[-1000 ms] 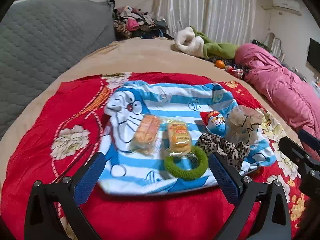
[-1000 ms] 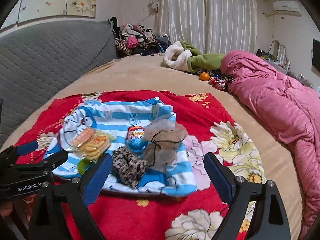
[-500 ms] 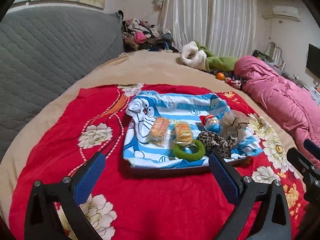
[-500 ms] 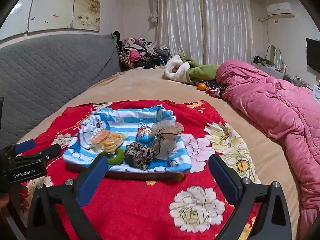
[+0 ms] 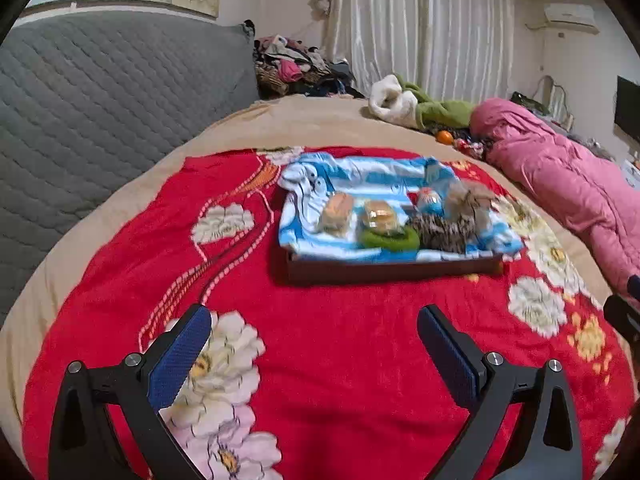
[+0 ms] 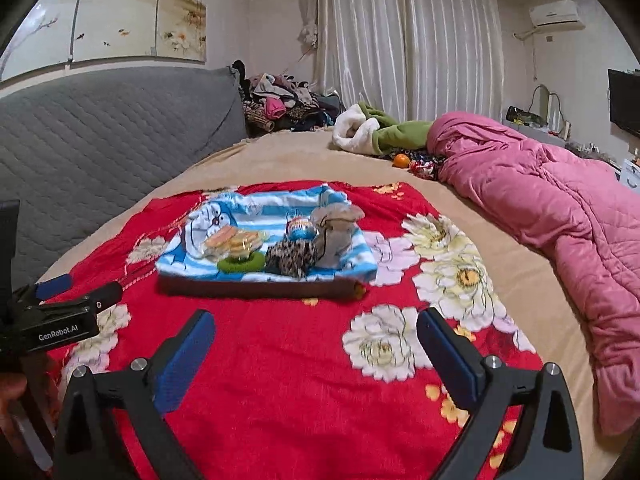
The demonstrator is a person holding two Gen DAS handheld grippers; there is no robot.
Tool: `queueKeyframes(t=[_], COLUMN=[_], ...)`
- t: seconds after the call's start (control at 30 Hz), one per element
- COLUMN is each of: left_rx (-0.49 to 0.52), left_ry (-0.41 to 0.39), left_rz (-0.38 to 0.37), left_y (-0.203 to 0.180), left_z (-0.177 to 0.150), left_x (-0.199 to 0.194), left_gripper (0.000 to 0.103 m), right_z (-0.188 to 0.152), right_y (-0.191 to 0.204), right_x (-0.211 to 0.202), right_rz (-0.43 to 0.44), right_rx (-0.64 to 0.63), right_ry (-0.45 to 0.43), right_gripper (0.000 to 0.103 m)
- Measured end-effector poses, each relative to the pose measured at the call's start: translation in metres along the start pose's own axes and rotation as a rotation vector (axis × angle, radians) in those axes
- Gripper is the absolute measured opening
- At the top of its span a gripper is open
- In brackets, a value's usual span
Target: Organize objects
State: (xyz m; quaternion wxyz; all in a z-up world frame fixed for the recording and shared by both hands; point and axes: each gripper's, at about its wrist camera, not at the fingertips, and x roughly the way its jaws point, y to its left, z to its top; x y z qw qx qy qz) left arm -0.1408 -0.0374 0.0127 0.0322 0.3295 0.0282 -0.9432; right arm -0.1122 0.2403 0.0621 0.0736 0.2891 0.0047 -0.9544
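Left gripper [image 5: 314, 338] and right gripper [image 6: 316, 336] hovered low over red floral blanket [image 6: 304, 380], blue-padded fingers [image 5: 180, 354] wide apart, holding nothing.

Farther off, well apart from both: dark brown tray [image 6: 260, 289] draped with blue-striped cartoon cloth [image 6: 256, 208].

On cloth, clustered, likely staged for sorting: two wrapped orange snack packs [image 6: 234, 240], green fuzzy ring [image 6: 240, 263], leopard-print scrunchie [image 6: 290, 256], small blue-red packet [image 6: 298, 228], grey drawstring pouch [image 6: 334, 236].

Beyond: pink quilt [image 6: 540, 184] on beige bed [image 6: 288, 160].

the left claw [image 6: 60, 300] is cut off by the frame edge; tray items blur.
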Motion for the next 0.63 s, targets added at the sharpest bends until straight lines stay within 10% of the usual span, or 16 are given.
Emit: queueKeyframes(t=[0.27, 0.63], left_rx=[0.062, 0.028], left_ry=[-0.008, 0.025], left_rz=[0.097, 0.026], left_y=[-0.003, 0.005], left_z=[-0.033, -0.052], left_x=[0.002, 0.017], left_gripper=[0.103, 0.103], right_z=[-0.036, -0.075], right_y=[-0.015, -0.016], right_x=[0.000, 0.022], right_rz=[0.022, 0.020], right_rx=[0.045, 0.041], right_ry=[0.031, 0.101], right_gripper=[0.102, 0.102])
